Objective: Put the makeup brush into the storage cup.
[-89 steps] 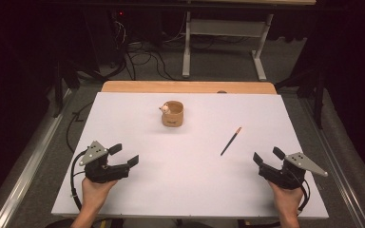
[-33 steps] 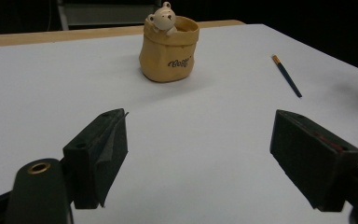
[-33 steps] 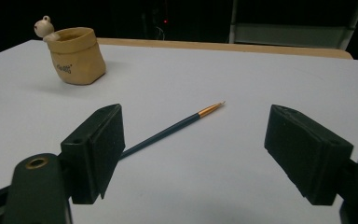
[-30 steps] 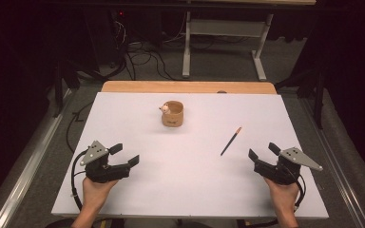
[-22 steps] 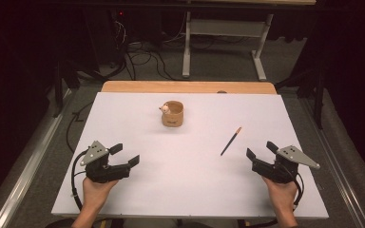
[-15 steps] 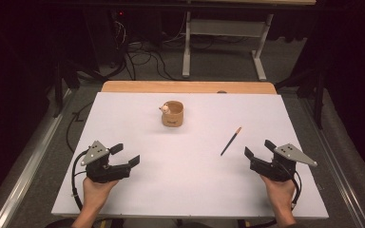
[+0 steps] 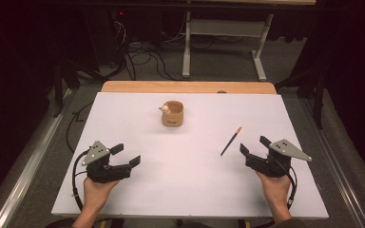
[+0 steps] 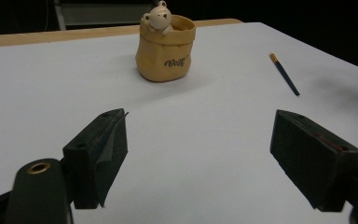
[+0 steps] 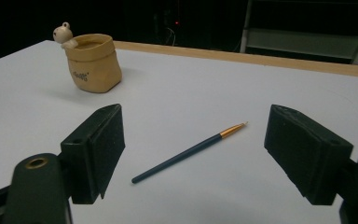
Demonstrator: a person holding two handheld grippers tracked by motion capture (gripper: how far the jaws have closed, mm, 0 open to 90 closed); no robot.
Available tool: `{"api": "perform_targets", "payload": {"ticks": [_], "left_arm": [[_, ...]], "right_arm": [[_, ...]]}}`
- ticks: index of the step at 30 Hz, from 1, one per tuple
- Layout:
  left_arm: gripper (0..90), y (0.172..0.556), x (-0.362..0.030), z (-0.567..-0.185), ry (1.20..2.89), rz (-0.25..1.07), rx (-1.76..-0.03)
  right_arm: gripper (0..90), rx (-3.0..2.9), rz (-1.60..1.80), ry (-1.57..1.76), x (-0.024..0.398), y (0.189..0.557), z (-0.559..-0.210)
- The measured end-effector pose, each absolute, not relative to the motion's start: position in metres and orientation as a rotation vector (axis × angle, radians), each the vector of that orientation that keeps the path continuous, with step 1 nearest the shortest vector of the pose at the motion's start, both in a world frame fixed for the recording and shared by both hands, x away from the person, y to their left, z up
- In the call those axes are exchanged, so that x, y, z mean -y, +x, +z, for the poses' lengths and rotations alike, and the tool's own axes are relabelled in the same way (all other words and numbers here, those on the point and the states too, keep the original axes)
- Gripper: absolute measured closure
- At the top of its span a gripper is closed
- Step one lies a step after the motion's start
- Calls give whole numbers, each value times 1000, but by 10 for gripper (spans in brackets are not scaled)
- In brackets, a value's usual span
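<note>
Hovering low over the white counter (image 7: 190, 190), the right claw (image 7: 255, 151) gapes wide. The thin dark-blue paintbrush (image 9: 190, 151) lies just ahead, untouched. The left claw (image 7: 123, 158) is spread too.

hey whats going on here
A person sits at a white table with a gripper in each hand. The right gripper is open, its fingers apart and aimed at a thin paintbrush lying flat just ahead of it. The left gripper is open too, resting low near the table's front edge. A small tan pot with a bear on its rim stands upright farther back. Nothing is held yet.
</note>
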State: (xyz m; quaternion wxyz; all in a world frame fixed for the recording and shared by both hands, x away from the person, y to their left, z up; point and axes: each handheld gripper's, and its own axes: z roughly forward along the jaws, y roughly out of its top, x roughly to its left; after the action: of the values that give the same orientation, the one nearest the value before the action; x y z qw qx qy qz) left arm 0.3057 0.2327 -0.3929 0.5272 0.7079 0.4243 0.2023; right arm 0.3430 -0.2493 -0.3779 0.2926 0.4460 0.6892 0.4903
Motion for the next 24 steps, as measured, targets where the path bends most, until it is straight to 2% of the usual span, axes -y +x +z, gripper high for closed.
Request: {"api": "perform_targets", "payload": {"ticks": [24], "left_arm": [[192,306,-232,-393,1697,479,-1011]], "right_arm": [[221,-1834,1338,1199,227,377,-365]]}}
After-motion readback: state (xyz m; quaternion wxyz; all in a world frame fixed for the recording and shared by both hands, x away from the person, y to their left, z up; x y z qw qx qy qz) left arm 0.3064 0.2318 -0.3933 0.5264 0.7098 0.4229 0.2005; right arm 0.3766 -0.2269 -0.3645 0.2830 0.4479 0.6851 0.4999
